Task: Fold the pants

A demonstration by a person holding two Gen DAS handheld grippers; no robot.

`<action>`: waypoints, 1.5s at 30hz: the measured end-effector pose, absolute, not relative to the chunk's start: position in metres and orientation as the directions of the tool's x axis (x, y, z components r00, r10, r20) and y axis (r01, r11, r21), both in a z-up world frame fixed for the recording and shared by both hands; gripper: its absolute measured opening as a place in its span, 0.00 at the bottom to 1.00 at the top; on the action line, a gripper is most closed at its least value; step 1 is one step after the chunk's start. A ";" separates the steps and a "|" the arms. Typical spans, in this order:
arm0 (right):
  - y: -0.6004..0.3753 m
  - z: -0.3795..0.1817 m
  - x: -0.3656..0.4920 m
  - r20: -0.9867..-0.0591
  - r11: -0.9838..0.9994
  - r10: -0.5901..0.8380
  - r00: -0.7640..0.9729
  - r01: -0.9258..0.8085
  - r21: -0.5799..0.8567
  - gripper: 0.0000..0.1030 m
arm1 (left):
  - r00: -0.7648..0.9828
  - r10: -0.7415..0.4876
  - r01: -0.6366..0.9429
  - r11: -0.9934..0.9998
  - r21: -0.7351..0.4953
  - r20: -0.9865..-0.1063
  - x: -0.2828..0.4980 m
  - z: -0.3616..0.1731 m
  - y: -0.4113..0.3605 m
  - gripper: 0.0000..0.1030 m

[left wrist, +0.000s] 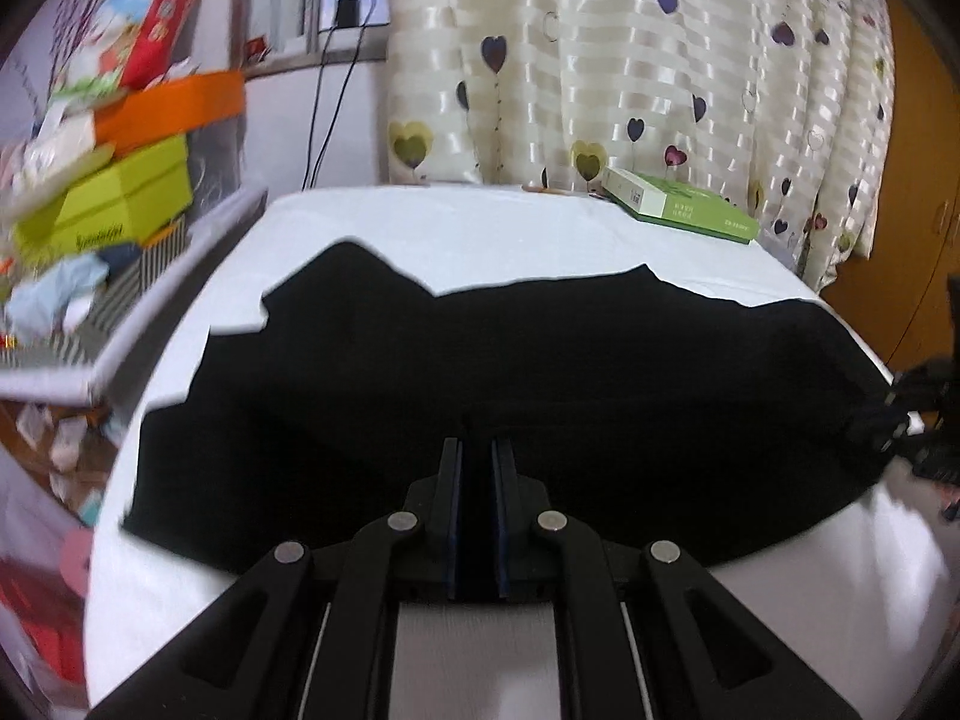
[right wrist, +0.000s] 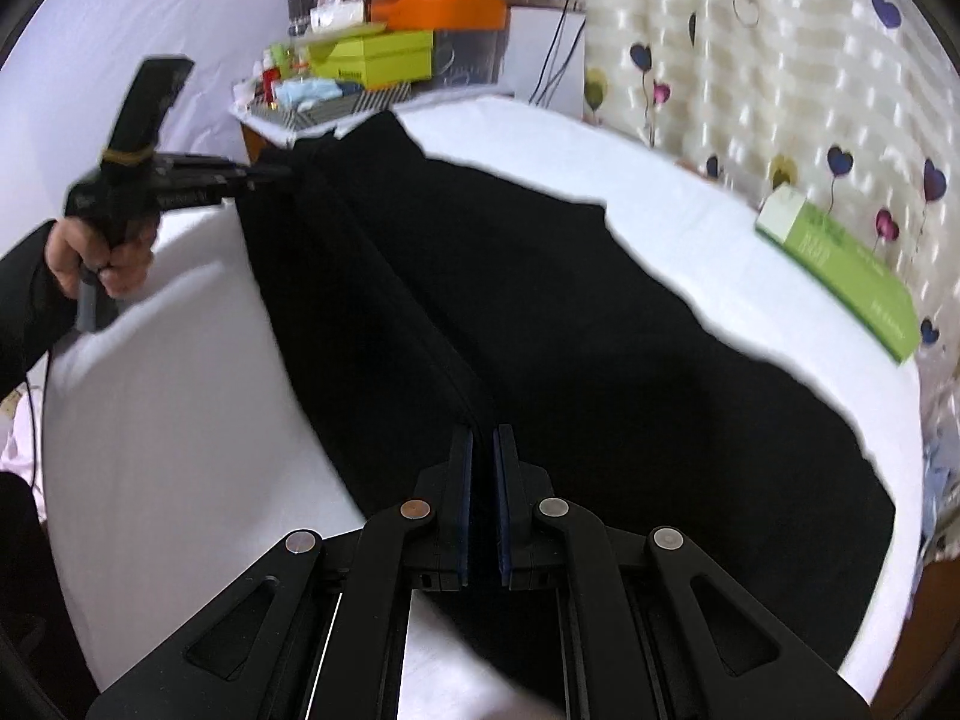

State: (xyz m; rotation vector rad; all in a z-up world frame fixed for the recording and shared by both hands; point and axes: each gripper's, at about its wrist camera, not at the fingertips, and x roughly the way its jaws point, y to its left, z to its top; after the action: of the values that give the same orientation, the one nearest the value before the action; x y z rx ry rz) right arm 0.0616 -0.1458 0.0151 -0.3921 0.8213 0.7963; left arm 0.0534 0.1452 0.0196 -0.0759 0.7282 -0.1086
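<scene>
On white table (left wrist: 420, 228) | black pants (left wrist: 480, 372) lengthwise-folded | both tools pinching its edge

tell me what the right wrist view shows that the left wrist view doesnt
Only the right wrist view shows the person's hand gripping the left gripper's handle, with the left gripper at the far edge of the black fabric pants, and a raised fold ridge running along them. Only the left wrist view shows the black charger plugged in by the window. Both show the pants spread on the white table, the flat green box near the heart-patterned curtain, and the stacked orange and lime boxes.
</scene>
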 end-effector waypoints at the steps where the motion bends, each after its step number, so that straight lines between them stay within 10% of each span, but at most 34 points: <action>1: -0.147 0.011 0.059 -0.775 0.659 0.475 0.416 -0.752 0.001 0.07 | 0.743 -0.135 0.064 0.989 -0.131 -0.656 0.048 0.021 0.148 0.11; 6: -0.158 0.010 0.055 -0.764 0.708 0.501 0.406 -0.700 0.092 0.16 | 0.753 -0.153 0.013 0.976 -0.218 -0.640 0.025 0.023 0.161 0.12; 10: -0.163 0.022 0.043 -0.731 0.707 0.530 0.429 -0.700 0.102 0.29 | 0.780 -0.125 -0.052 0.964 -0.262 -0.613 0.028 0.032 0.180 0.58; 32: -0.166 0.019 0.066 -0.701 0.722 0.554 0.449 -0.678 0.137 0.33 | 0.709 0.008 -0.309 0.902 -0.301 -0.705 0.070 -0.003 0.236 0.58; 35: -0.165 0.020 0.065 -0.696 0.718 0.561 0.447 -0.682 0.140 0.33 | 0.699 0.051 -0.350 0.894 -0.279 -0.714 0.076 -0.004 0.236 0.51; 37: -0.165 0.020 0.064 -0.695 0.718 0.563 0.448 -0.682 0.142 0.33 | 0.663 0.124 -0.397 0.894 -0.206 -0.739 0.081 -0.006 0.233 0.12; 45: -0.173 0.023 0.064 -0.691 0.734 0.554 0.464 -0.664 0.144 0.33 | 0.742 0.166 -0.419 0.871 -0.256 -0.650 0.049 0.015 0.244 0.05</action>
State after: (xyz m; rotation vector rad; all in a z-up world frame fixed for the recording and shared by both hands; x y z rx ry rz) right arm 0.0643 -0.1729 0.0232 -0.1536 0.7893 0.7518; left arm 0.0489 0.2436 0.0149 -0.4058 0.6626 0.3306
